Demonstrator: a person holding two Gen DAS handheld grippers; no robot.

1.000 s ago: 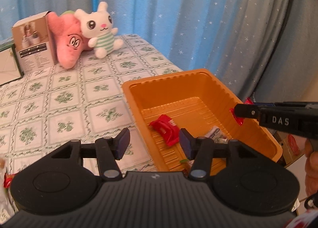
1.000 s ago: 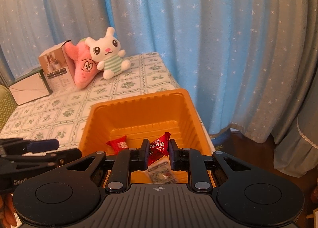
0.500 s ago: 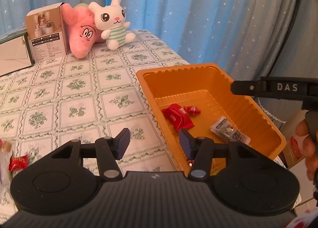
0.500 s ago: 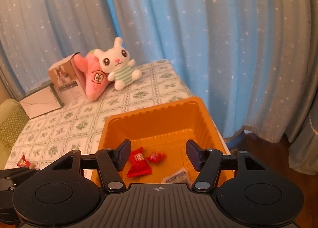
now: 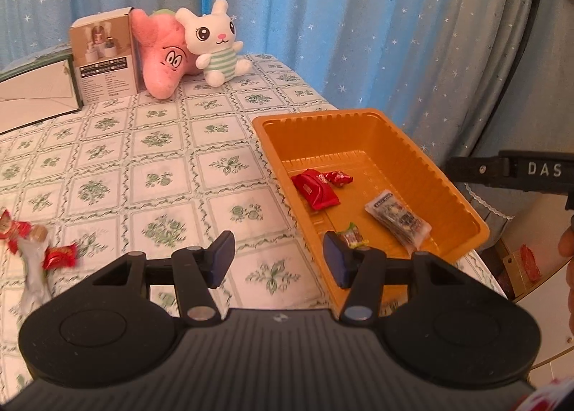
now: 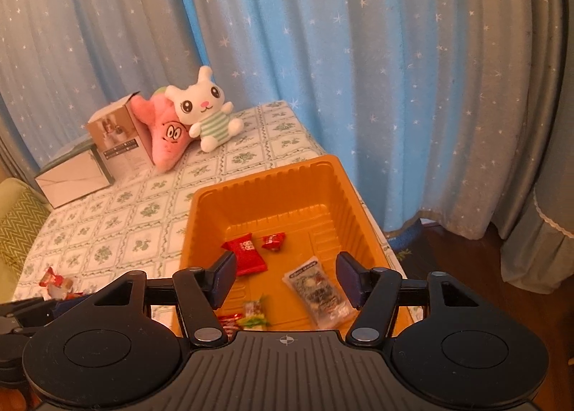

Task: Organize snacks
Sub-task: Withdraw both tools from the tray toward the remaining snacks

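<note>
Tray (image 6: 344, 195): orange, at table's right edge, near corner overhanging slightly.
Tray contents: flat red packet (image 6: 245, 255), small red candy (image 6: 273, 240), clear pouch (image 6: 317, 291), green-red candy (image 6: 255, 316); far half bare.
Left gripper (image 5: 278, 262): spread, holding nothing, over tablecloth (image 5: 161, 160) beside tray's left wall.
Right gripper (image 6: 287, 278): spread, holding nothing, above tray's near half.
Loose snacks (image 5: 57, 255): table's left side, well apart from tray.

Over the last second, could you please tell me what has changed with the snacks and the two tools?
The right tool opened and let go of the small red candy, which now lies in the orange tray beside the red packet; then it pulled up and back. The left tool drew back toward the loose snacks on the table, open throughout. The tray and plush toys stayed put.
</note>
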